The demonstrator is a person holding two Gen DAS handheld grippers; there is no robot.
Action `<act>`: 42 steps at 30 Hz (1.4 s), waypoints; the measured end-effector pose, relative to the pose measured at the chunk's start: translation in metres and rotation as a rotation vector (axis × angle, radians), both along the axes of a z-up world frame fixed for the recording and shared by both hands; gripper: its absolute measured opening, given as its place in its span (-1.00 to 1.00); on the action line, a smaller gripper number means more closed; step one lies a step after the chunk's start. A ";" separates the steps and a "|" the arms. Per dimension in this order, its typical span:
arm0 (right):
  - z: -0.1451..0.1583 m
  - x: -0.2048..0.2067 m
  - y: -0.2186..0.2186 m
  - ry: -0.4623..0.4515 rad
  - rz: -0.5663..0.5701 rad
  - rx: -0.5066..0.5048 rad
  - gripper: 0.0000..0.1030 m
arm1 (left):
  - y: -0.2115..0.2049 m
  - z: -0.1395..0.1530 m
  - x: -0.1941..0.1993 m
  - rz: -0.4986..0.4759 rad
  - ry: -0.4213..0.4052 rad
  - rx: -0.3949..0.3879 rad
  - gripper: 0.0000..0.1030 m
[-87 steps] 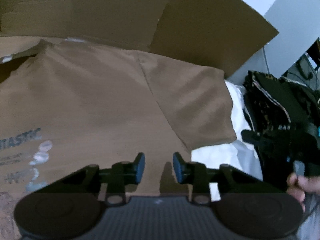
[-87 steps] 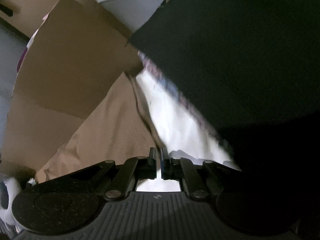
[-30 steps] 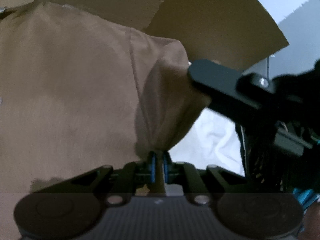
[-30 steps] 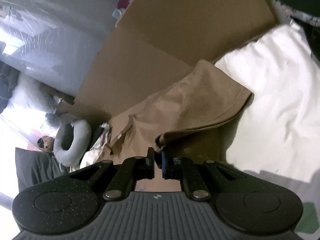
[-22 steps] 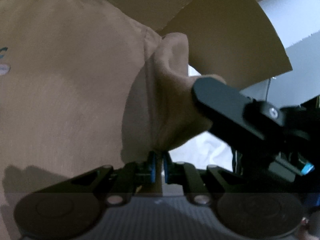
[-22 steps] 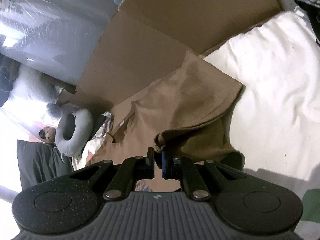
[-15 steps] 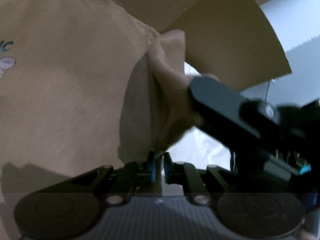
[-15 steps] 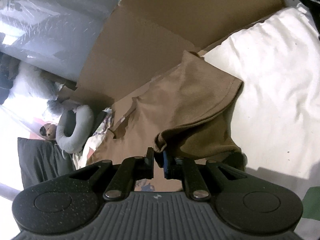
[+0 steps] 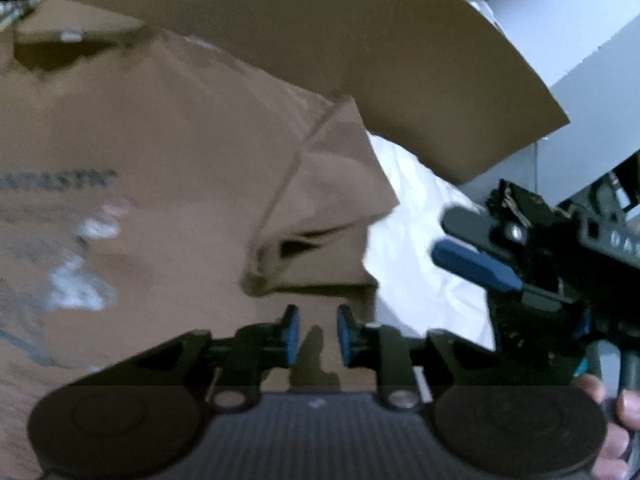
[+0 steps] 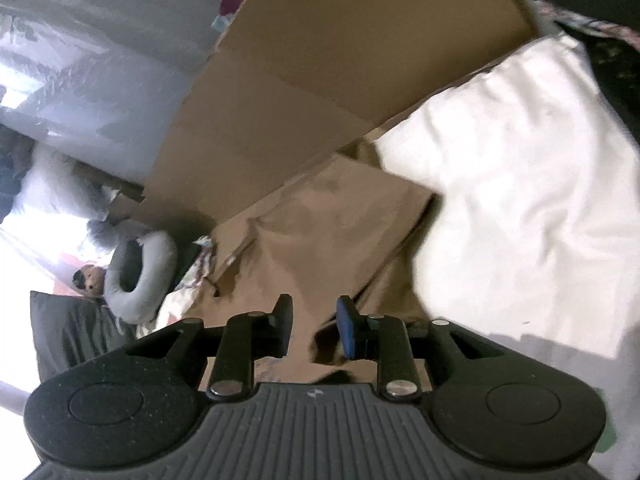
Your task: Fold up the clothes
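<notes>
Now the left gripper (image 9: 314, 334) stands with fingers apart, gripping nothing, low in the frame over the brown T-shirt (image 9: 160, 200); the shirt's sleeve (image 9: 320, 216) lies folded over at centre, beside white bedding (image 9: 420, 264); the right gripper (image 10: 314, 330) is likewise parted and empty above the shirt; cardboard (image 10: 340, 60) fills the upper frame.

print on the brown t-shirt (image 9: 140, 200) blurred, cut by the left edge, lettering unreadable. only fingertips of the hand (image 9: 612, 432) showing at the right edge. small figure (image 10: 86, 280) beside the grey ring cushion (image 10: 140, 276) too blurred to identify.
</notes>
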State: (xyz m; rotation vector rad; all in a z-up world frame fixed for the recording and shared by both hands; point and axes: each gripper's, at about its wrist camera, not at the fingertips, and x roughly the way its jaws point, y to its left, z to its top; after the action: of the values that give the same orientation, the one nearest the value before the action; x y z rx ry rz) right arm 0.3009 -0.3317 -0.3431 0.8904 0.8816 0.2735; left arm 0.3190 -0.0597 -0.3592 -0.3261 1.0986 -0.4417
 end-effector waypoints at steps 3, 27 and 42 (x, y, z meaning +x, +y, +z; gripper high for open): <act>-0.006 -0.002 -0.006 0.011 -0.015 -0.038 -0.48 | 0.002 0.010 0.003 0.003 -0.034 0.044 -0.35; -0.050 0.012 0.040 0.036 0.159 -0.394 -0.29 | -0.003 -0.015 0.021 -0.030 -0.106 0.143 -0.60; -0.061 0.013 0.023 0.059 0.101 -0.366 -0.80 | -0.003 0.018 0.006 -0.052 -0.120 0.097 -0.88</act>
State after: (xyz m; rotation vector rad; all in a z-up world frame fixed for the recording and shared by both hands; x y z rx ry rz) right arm 0.3138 -0.3090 -0.4036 0.5168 0.9951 0.1655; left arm 0.3246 -0.0626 -0.3415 -0.1837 1.0092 -0.4471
